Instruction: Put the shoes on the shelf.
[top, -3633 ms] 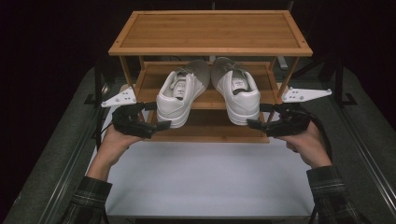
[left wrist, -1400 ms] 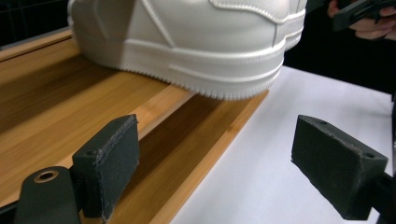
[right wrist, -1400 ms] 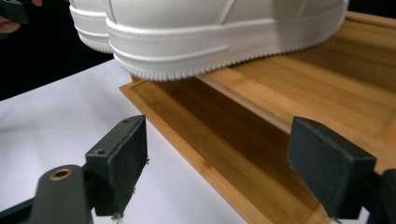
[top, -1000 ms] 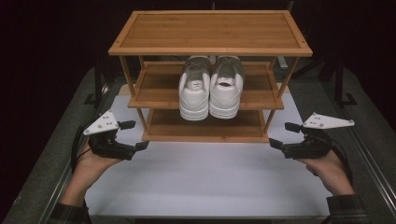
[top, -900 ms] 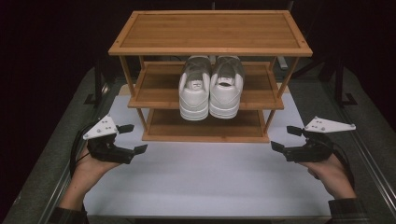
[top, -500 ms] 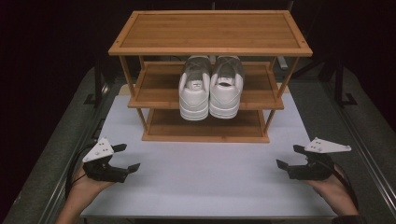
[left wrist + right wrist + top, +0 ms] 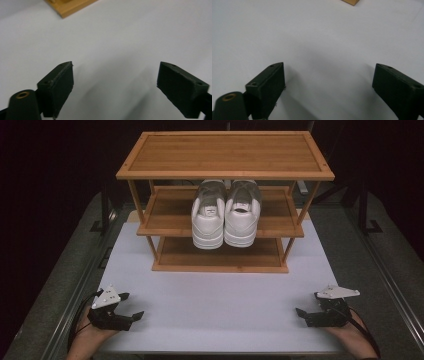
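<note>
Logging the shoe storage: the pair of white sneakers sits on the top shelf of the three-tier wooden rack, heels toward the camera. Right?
Not quite. The pair of white sneakers sits on the middle shelf of the three-tier wooden rack, heels toward the camera; the top shelf carries nothing. The high view shows it.

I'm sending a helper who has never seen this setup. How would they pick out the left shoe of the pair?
Find the wooden rack at the table's far side and look at its middle shelf. Two white sneakers stand there heel-out, side by side. The left sneaker is the one nearer the left gripper's side.
</note>
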Action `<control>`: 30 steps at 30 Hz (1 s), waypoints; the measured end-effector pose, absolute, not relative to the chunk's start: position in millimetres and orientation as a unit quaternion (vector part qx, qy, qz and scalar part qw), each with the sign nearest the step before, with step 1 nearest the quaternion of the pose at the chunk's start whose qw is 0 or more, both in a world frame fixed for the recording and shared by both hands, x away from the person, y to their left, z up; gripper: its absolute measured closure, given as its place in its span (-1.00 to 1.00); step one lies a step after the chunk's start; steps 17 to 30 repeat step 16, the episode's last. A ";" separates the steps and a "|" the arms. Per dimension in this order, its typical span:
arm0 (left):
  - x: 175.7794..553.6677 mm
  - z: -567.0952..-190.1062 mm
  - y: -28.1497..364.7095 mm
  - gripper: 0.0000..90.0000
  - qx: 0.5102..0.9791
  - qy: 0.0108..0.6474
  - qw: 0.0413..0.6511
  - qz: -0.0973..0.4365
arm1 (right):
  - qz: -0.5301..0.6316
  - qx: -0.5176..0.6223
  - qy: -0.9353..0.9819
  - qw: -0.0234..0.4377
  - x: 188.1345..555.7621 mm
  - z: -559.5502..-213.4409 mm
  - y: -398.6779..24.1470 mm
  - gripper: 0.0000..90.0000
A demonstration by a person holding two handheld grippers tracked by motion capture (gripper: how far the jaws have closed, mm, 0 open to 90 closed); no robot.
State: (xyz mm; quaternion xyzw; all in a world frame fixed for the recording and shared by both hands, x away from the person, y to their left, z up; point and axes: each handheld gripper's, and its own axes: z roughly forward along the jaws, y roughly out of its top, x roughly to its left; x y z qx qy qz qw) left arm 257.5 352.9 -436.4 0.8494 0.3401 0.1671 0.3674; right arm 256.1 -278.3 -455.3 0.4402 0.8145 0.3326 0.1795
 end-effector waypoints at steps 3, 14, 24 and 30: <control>256.9 -441.3 355.3 -0.80 0.851 0.343 0.364 0.163 | 0.338 0.444 0.811 0.177 256.0 -456.4 -279.9 -0.77; 255.9 -449.9 357.8 -0.94 0.858 0.354 0.340 0.152 | 0.338 0.444 0.811 0.177 255.9 -457.0 -279.7 -0.77; 255.7 -449.7 357.6 -0.94 0.857 0.357 0.340 0.152 | 0.338 0.444 0.811 0.177 255.9 -457.0 -279.7 -0.77; 255.7 -449.7 357.6 -0.94 0.857 0.357 0.340 0.152 | 0.338 0.444 0.811 0.177 255.9 -457.0 -279.7 -0.77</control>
